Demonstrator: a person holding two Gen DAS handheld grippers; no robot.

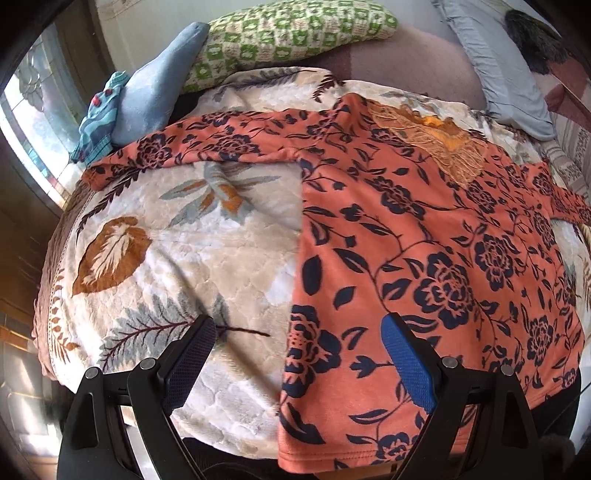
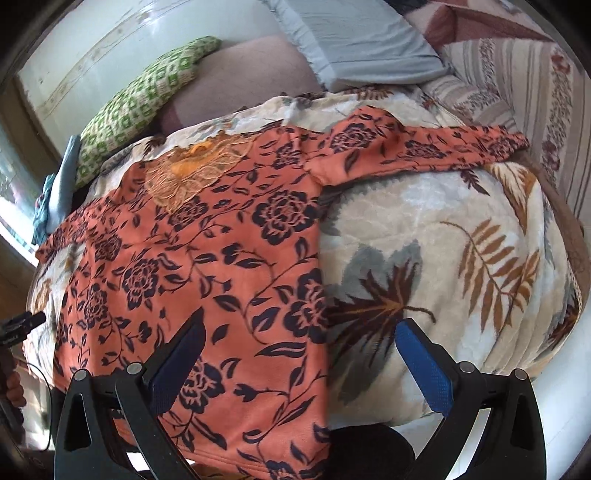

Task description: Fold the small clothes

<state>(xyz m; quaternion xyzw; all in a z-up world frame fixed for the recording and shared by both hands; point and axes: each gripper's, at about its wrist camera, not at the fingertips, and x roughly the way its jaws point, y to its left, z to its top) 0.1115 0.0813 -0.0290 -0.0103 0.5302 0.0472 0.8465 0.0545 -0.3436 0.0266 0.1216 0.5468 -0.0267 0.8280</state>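
An orange top with dark blue flowers (image 1: 424,240) lies spread flat on a cream leaf-print blanket (image 1: 192,236), sleeves out to both sides, embroidered neckline at the far end. My left gripper (image 1: 299,332) is open above its near left hem edge, holding nothing. The top also shows in the right wrist view (image 2: 207,251). My right gripper (image 2: 303,328) is open above the top's near right edge, over the blanket (image 2: 443,266), holding nothing.
A green-checked pillow (image 1: 295,29), a blue plush (image 1: 162,88) and a small blue patterned cloth (image 1: 99,125) lie at the far left. A grey pillow (image 2: 362,40) and striped bedding (image 2: 535,110) lie far right. The bed's near edge is just below the grippers.
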